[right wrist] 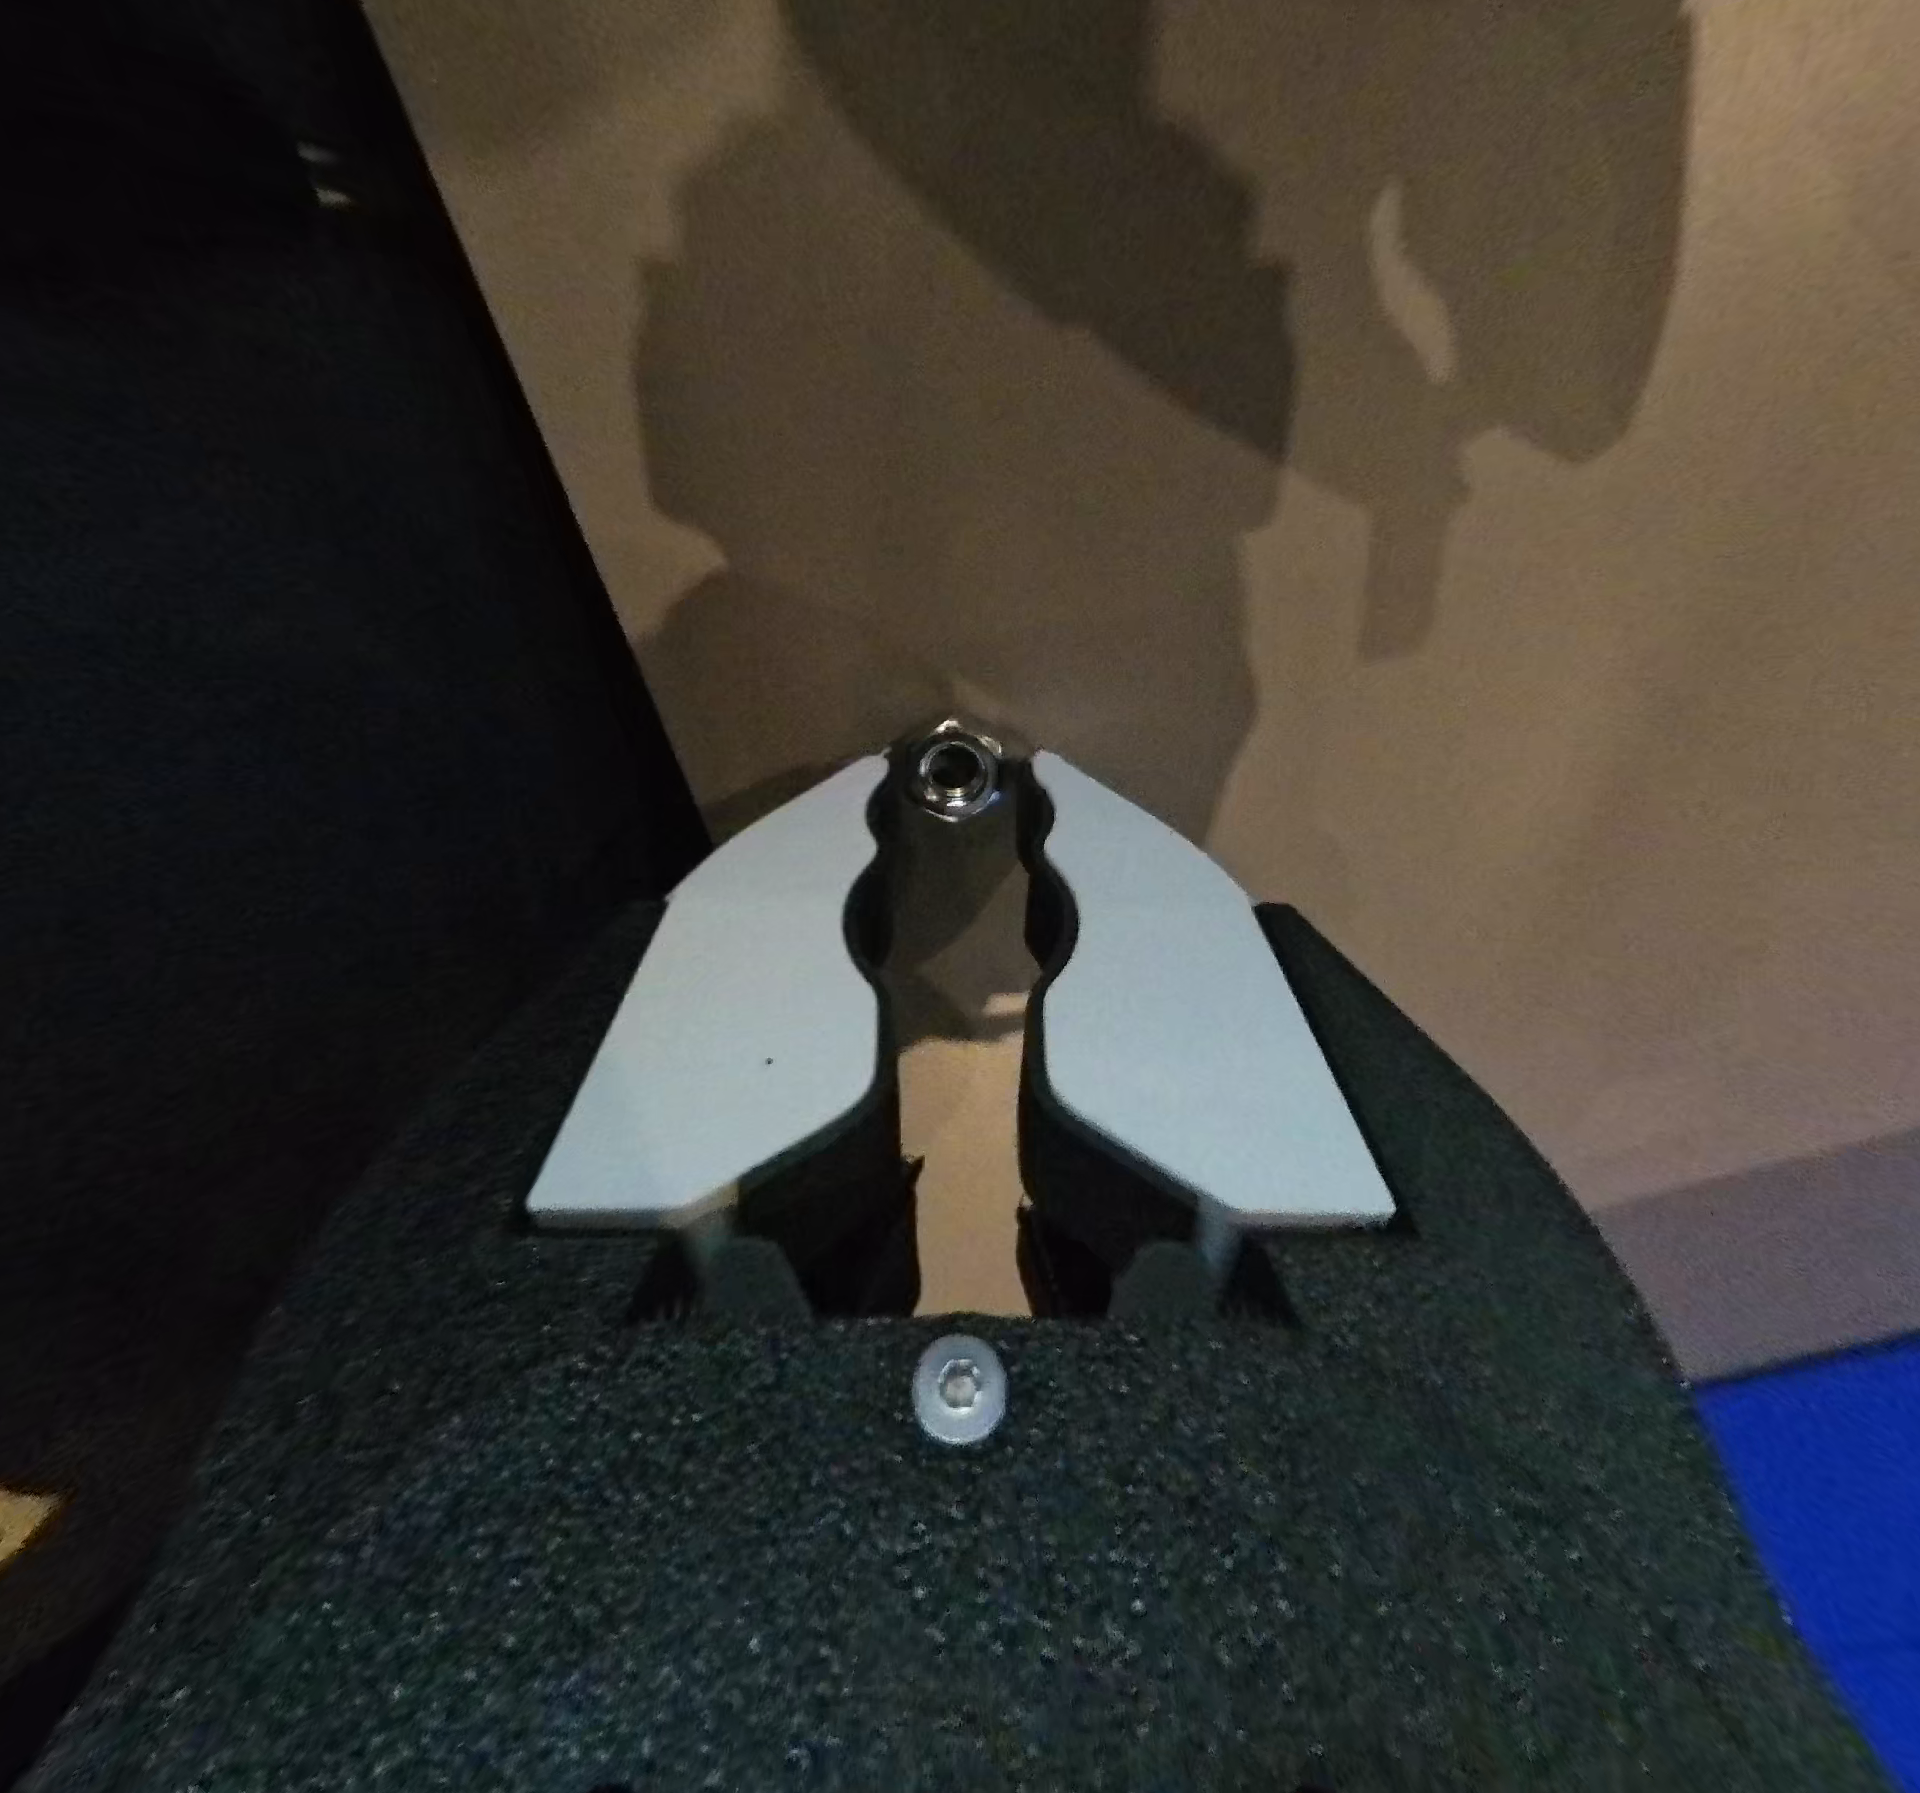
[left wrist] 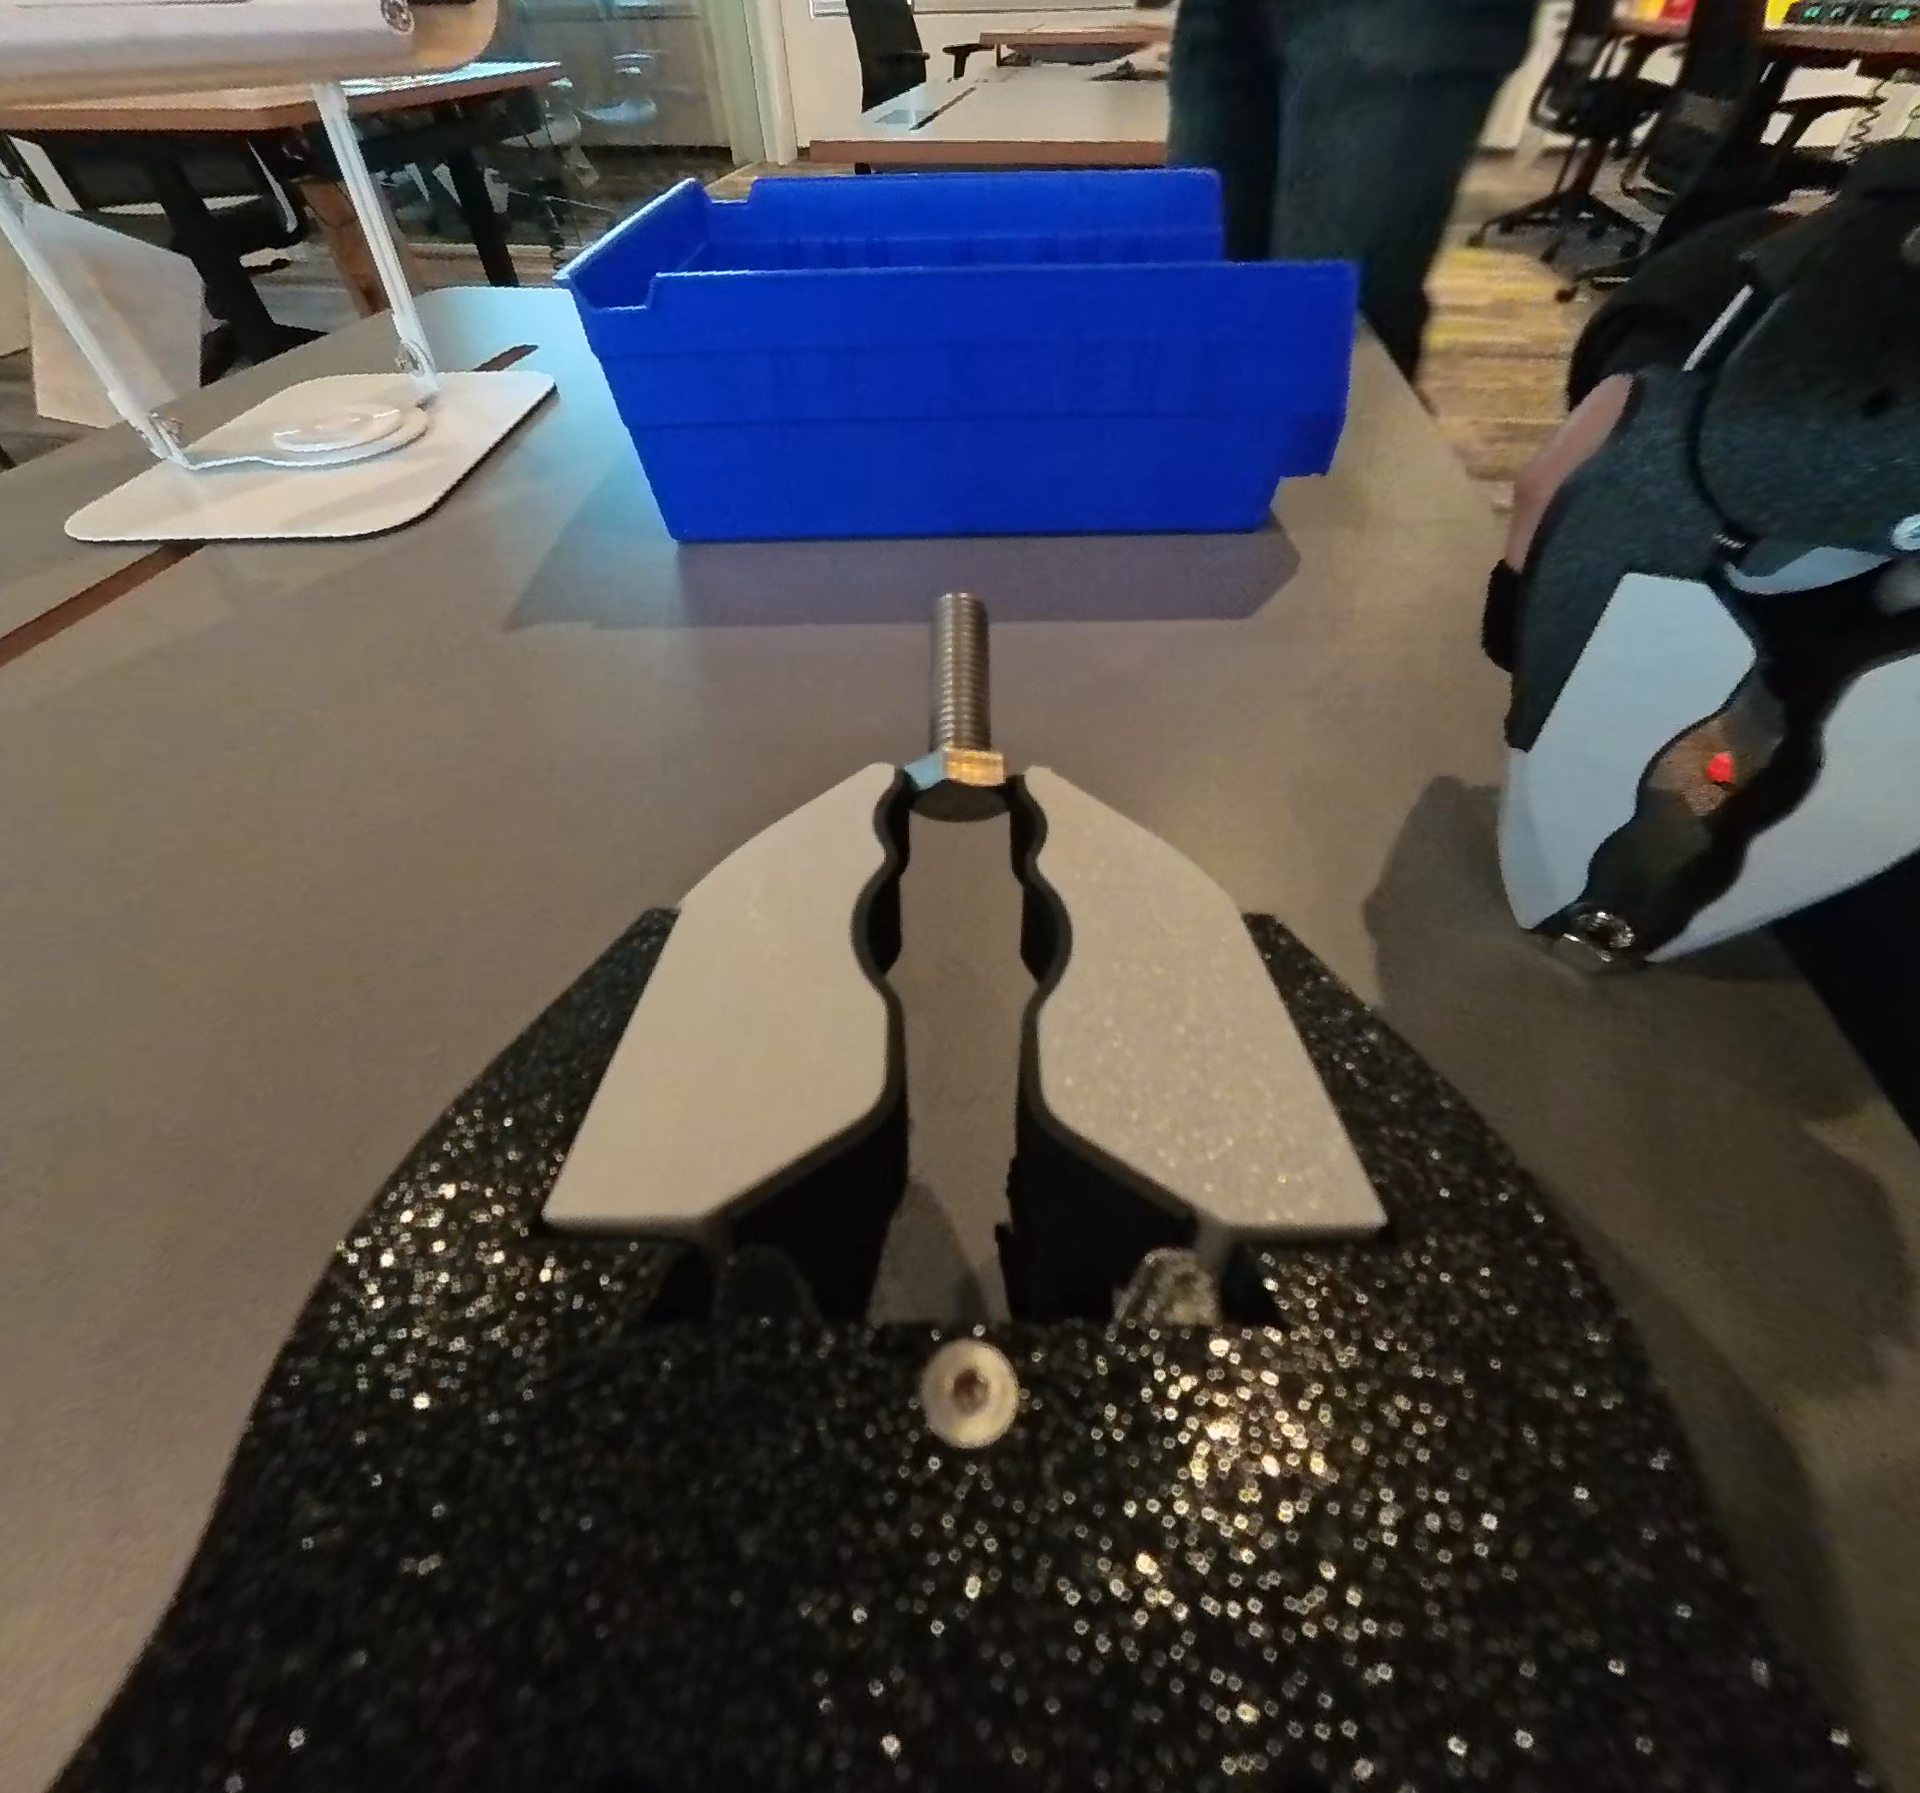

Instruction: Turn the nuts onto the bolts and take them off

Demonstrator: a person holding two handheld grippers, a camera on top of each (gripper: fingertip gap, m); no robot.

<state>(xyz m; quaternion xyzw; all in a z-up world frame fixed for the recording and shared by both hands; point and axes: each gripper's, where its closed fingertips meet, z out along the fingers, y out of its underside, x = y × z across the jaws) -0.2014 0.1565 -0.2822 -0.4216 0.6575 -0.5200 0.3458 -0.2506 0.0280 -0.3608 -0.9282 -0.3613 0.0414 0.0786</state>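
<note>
My left gripper (left wrist: 958, 787) is shut on the hex head of a steel bolt (left wrist: 961, 678). The threaded shank points forward over the grey table (left wrist: 312, 756), toward a blue bin (left wrist: 966, 372), and the shank is bare. My right gripper (right wrist: 951, 775) is shut on a steel nut (right wrist: 948, 769), held at the fingertips with its hole facing the camera, just above the table. The right gripper also shows at the right edge of the left wrist view (left wrist: 1595, 933), pointing down, apart from the bolt.
The blue bin stands at the far middle of the table; its corner shows in the right wrist view (right wrist: 1829, 1494). A clear sign stand on a white base (left wrist: 312, 455) is at the far left. A person (left wrist: 1351, 81) stands beyond the table. The table edge (right wrist: 499, 372) borders dark floor. Some 15 cm of space lies between my two pairs of fingers.
</note>
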